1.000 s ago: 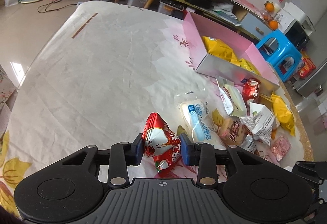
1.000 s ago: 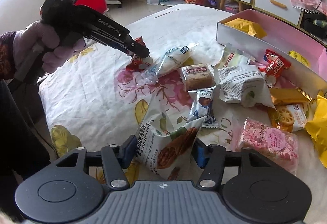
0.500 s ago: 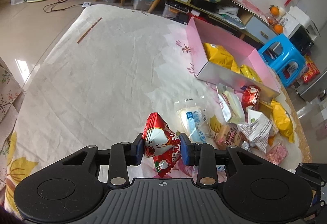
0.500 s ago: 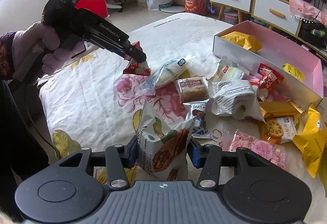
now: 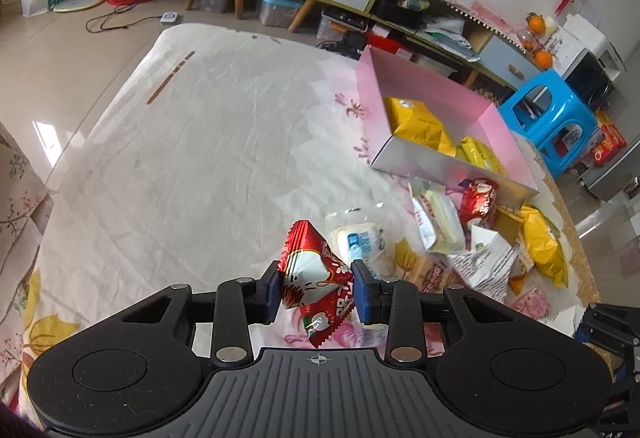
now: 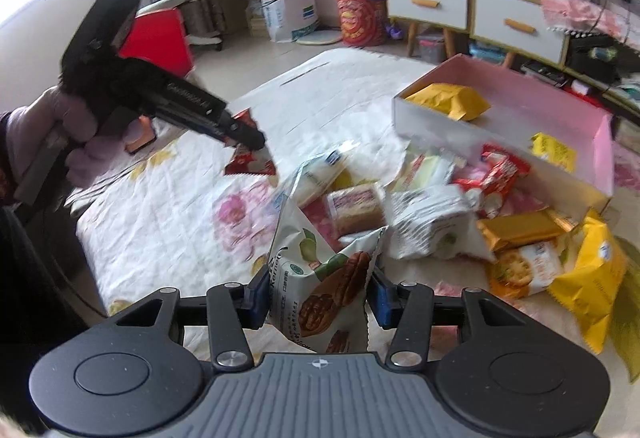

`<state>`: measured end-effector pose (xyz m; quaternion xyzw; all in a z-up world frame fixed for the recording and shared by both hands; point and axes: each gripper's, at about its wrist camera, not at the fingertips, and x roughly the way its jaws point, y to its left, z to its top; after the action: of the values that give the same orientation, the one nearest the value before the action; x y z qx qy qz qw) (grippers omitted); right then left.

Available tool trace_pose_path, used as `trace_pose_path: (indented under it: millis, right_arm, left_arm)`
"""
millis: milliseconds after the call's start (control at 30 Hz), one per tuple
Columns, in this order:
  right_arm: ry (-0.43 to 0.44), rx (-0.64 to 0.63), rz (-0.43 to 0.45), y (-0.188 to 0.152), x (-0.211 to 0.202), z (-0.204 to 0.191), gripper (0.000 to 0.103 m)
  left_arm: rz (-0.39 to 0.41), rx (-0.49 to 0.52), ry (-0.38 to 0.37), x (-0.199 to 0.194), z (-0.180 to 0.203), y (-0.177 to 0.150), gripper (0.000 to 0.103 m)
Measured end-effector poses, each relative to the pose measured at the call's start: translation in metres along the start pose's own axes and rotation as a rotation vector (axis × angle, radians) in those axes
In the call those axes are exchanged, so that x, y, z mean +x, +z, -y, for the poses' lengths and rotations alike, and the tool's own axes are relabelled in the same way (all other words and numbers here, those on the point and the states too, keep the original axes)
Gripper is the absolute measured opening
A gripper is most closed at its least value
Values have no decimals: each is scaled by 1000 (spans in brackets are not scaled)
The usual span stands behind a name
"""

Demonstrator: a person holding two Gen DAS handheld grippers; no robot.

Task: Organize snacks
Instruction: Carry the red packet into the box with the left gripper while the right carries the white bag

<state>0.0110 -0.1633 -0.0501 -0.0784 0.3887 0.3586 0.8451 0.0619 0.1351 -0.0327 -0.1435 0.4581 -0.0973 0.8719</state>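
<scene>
You are holding a snack in each gripper, both lifted off the cloth. Your left gripper (image 5: 316, 290) is clamping a red packet (image 5: 310, 270) between its blue pads, the packet's pointed end sticking up and forward past the fingertips. Your right gripper (image 6: 318, 296) is pinching a pecan bag (image 6: 320, 278), which is standing upright between the jaws and bulging above them.

The pink box (image 5: 460, 110) is where these most likely belong, and it is lying ahead and to the right of your left gripper, with the loose pile (image 5: 460, 238) sitting between. From the right wrist view the box (image 6: 568, 110) is lying ahead and to the right too, past the same heap, with its long side running away toward the drawers. Yellow packs (image 5: 420, 126) are already filling its far end, so the nearer, emptier end is looking like the better target.

Your right hand appears nearer the box's open side, so it is probably going first; your left gripper (image 6: 244, 136) is hanging further out over the bare cloth.
</scene>
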Motion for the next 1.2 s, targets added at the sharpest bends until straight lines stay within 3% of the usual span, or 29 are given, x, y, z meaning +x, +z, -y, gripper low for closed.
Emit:
trace_pose_path:
  millis: [667,1200]
  right_arm:
    - [-228,132,91,50,-11,46,40]
    - [-415,344,156,69,-6,112,40]
  left_arm:
    - [88,77,-38,-1,67,34,33]
    - [152,82,-68,42,125,70,33]
